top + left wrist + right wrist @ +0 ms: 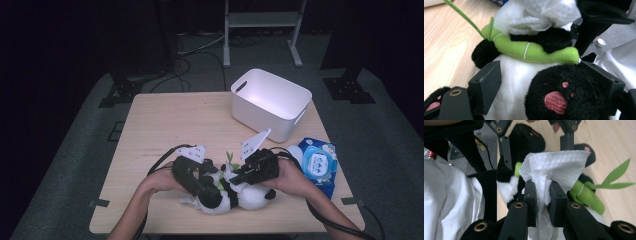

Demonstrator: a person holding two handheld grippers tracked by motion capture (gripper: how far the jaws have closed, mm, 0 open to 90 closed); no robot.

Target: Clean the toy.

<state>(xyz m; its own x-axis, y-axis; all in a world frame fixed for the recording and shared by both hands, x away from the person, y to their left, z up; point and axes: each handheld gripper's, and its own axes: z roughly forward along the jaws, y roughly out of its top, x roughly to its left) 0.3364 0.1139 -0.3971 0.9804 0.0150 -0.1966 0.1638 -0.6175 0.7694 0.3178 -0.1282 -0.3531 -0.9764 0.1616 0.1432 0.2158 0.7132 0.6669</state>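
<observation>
I'm midway through wiping the panda toy (227, 195) lying at the table's (160, 125) near edge: my left gripper (549, 82) holds its body between wide jaws, my right gripper (541, 195) pinches a white wipe (554, 165), and next I judge I should rub that across the fur.

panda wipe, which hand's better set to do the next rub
Right. Its claw is shut on the wipe, right against the panda. The left claw straddles the panda's body, steadying it.
</observation>
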